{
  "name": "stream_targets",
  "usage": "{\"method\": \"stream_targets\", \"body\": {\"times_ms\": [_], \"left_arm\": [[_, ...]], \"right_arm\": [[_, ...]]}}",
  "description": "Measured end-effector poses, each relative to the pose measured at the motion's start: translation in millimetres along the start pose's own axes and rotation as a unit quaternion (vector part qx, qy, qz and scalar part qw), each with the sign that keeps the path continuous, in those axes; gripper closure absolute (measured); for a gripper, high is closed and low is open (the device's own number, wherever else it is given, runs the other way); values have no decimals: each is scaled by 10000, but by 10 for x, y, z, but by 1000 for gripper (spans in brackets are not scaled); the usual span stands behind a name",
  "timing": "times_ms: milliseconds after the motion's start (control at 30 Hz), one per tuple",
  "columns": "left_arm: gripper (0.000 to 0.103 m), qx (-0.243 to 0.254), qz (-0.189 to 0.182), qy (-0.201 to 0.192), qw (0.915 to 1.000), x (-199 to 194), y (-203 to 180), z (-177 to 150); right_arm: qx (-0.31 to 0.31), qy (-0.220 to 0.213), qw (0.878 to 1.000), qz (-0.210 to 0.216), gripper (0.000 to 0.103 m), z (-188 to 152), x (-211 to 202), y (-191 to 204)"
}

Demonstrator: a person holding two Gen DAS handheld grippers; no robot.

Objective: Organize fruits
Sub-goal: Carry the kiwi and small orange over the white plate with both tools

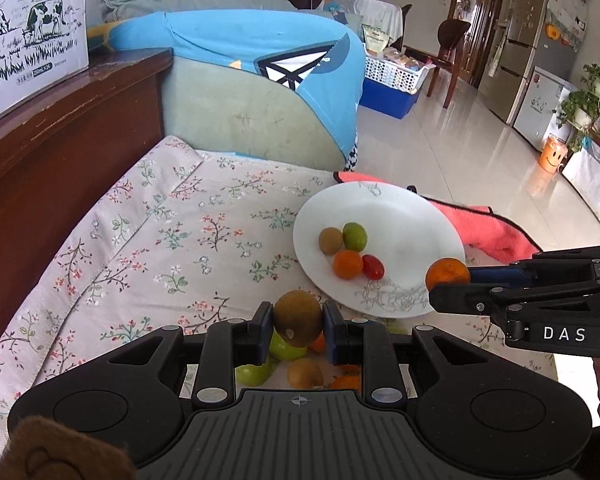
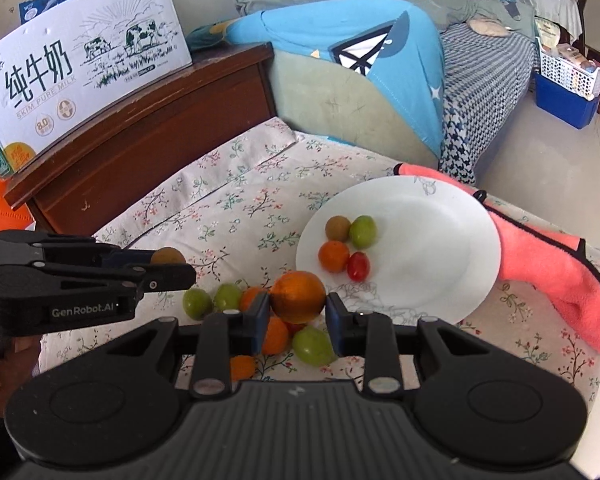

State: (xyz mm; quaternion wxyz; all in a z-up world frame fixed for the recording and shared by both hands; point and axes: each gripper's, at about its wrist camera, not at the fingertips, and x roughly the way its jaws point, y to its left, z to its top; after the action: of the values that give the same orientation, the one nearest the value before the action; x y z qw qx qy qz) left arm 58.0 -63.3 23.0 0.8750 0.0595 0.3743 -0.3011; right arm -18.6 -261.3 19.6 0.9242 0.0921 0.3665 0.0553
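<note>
Nearest, at six o'clock in the left wrist view, the left gripper (image 1: 298, 320), jaws clamped on a brown kiwi (image 1: 298, 318) lifted clear of the cloth. Beneath and behind it, loose fruit on the floral tablecloth (image 1: 172, 240): a green fruit (image 1: 254, 374), another kiwi (image 1: 305, 373), scraps of orange barely showing between the fingers. Likewise at six o'clock in the right wrist view, the right gripper (image 2: 298, 312), pads pressed on a large orange (image 2: 298, 297), held above the pile. Under it, a green grape-like fruit (image 2: 313, 346) and a smaller orange (image 2: 276, 336); toward nine o'clock, two more green fruits (image 2: 198, 304). Further out, at about two o'clock from the left gripper, a white plate (image 1: 412, 216) on the cloth, carrying four pieces bunched on its left half: a small kiwi (image 1: 331, 241), a green fruit touching it (image 1: 355, 236), an orange (image 1: 348, 264) and a red cherry tomato (image 1: 373, 267). Right gripper seen from the side at three o'clock, orange over the plate's near rim. Beyond the plate, a pink towel (image 1: 488, 228) tucked partly beneath its far edge. Farthest, at eleven o'clock, a milk carton (image 2: 80, 64) on a dark wooden headboard (image 2: 148, 136).
</note>
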Motion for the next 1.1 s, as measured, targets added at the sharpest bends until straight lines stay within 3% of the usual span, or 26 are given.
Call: {"method": "stream_targets", "body": {"times_ms": [433,1100], "left_arm": [[79,-122,-236,-211,9994,301,-323,348],[79,-233,-400,49,9989,1012,-596,480]], "right_arm": [[623,-515,9953,-540,73,268,-185,-554],[970,76,9923,-769,73,202,278,-870]]}}
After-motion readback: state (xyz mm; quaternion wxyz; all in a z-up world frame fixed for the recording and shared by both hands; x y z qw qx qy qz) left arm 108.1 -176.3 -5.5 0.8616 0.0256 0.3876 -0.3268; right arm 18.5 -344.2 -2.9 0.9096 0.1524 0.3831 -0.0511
